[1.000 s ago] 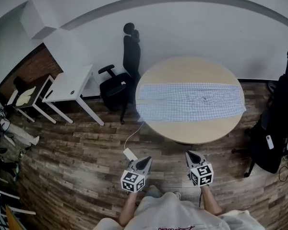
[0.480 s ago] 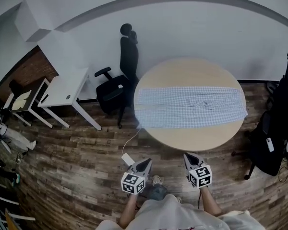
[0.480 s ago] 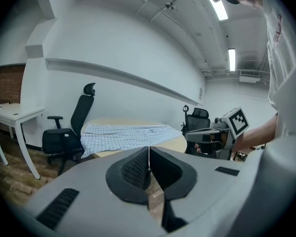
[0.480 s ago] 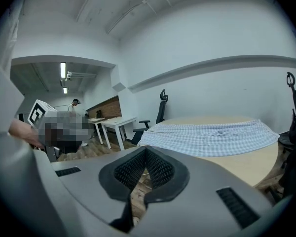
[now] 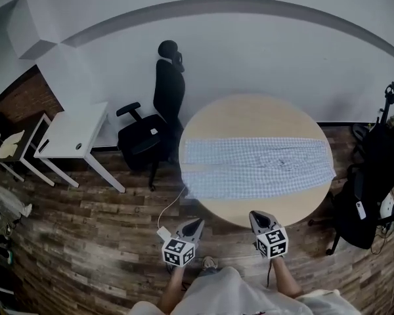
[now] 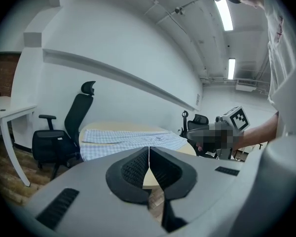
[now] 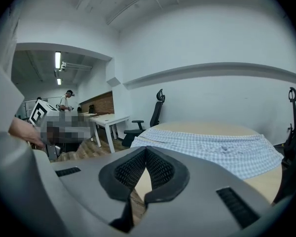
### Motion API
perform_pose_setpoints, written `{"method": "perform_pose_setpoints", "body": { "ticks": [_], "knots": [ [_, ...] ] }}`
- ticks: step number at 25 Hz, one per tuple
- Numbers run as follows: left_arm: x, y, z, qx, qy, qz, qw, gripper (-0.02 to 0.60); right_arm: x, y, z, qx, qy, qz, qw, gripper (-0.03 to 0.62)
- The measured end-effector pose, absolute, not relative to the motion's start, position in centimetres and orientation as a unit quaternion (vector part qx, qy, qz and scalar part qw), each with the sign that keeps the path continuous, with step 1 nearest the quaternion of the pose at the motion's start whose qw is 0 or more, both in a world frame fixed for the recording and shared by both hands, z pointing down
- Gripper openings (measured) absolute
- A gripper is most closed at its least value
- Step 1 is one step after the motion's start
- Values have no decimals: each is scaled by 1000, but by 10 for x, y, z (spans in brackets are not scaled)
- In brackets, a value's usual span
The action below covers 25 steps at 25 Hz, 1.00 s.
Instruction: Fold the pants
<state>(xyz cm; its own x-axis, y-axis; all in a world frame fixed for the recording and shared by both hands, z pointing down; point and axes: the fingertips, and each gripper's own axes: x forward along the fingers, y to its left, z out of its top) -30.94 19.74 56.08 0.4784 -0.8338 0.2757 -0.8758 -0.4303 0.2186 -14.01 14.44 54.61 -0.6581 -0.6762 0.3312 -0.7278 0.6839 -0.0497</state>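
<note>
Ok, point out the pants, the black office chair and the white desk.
pants (image 5: 256,168): head view, middle of the checked cloth.
black office chair (image 5: 139,146): head view, on the seat.
white desk (image 5: 69,131): head view, on the bare top.

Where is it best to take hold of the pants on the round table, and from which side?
Probably its near long edge, at both ends, coming from the person's side: the pants lie flat and spread sideways across the table, with that edge closest.

— From where is the bench (image 5: 249,117) seen?
— Steeply from above in the head view; low, just off its edge, in both gripper views.
— What is shared?
— Bench, pants (image 5: 256,167) and office chair (image 5: 168,90) are shown in all three.
</note>
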Motion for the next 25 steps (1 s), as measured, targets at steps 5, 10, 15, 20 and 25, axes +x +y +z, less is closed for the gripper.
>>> {"method": "perform_pose_setpoints", "body": {
  "ticks": [5,10,15,20,25],
  "knots": [
    [-347,164,561,851,-495,61,166,34,-171,117,544,403,-898,86,155,29],
    [-376,146,574,854,-484,64,180,34,-198,104,550,411,-892,87,165,29],
    [-381,132,580,856,-477,60,191,34,-207,93,552,414,-889,87,175,29],
    [-374,113,582,857,-474,66,191,34,-207,69,547,412,-892,82,166,29],
    [-368,83,580,852,-482,81,186,34,-204,35,550,397,-899,88,160,29]
  ]
}}
